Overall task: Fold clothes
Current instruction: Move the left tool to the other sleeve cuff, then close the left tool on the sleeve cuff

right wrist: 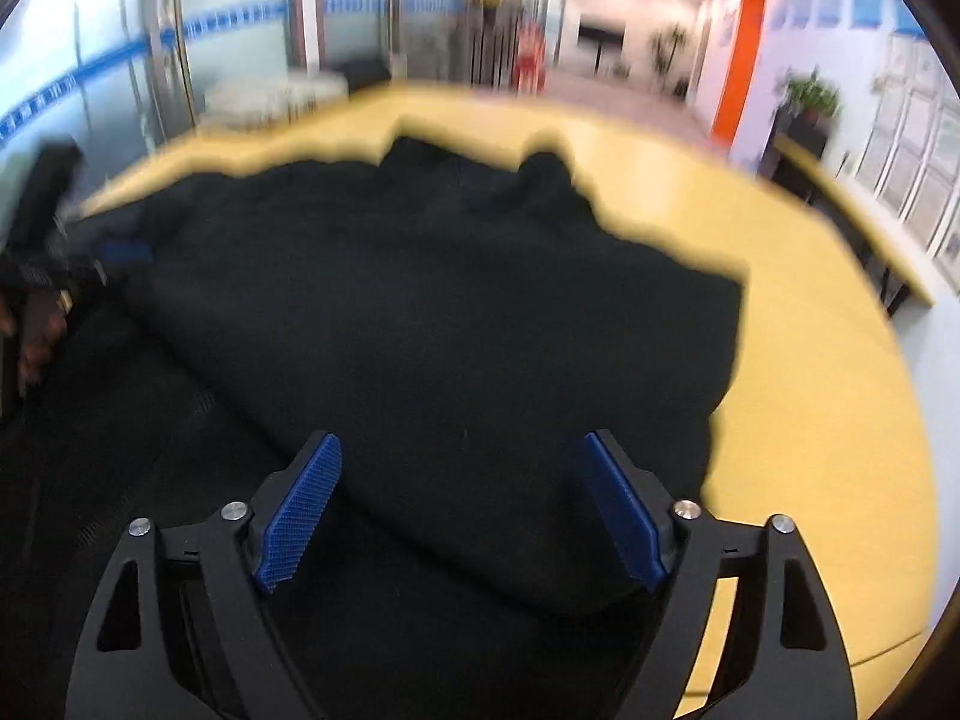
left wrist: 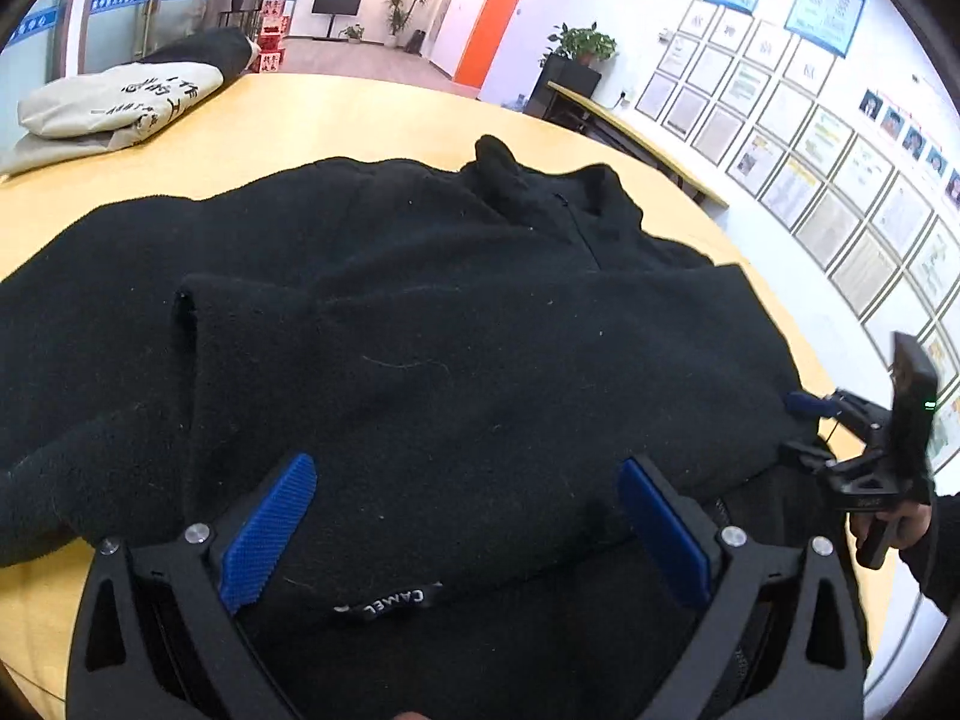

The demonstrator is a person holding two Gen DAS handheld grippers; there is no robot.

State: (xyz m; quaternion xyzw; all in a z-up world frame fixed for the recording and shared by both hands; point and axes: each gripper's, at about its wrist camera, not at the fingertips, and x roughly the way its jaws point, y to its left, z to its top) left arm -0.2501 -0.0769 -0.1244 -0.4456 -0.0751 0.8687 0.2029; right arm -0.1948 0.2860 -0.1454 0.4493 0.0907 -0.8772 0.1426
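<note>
A black fleece jacket (left wrist: 384,348) lies spread on the yellow table (left wrist: 336,120), its collar and zip at the far side and a sleeve folded across its front. A small white-lettered label shows near its hem. My left gripper (left wrist: 465,474) hovers open over the near hem, blue pads wide apart with nothing between them. In the right wrist view the same jacket (right wrist: 420,312) fills the middle, blurred. My right gripper (right wrist: 459,462) is open above the jacket's near right part. The right gripper (left wrist: 807,405) also shows at the jacket's right edge, held by a hand.
A folded beige garment (left wrist: 114,102) with black lettering sits at the table's far left, a dark one behind it. Bare yellow table (right wrist: 810,360) lies right of the jacket. A wall of framed papers and a side counter (left wrist: 636,132) stand beyond the table's right edge.
</note>
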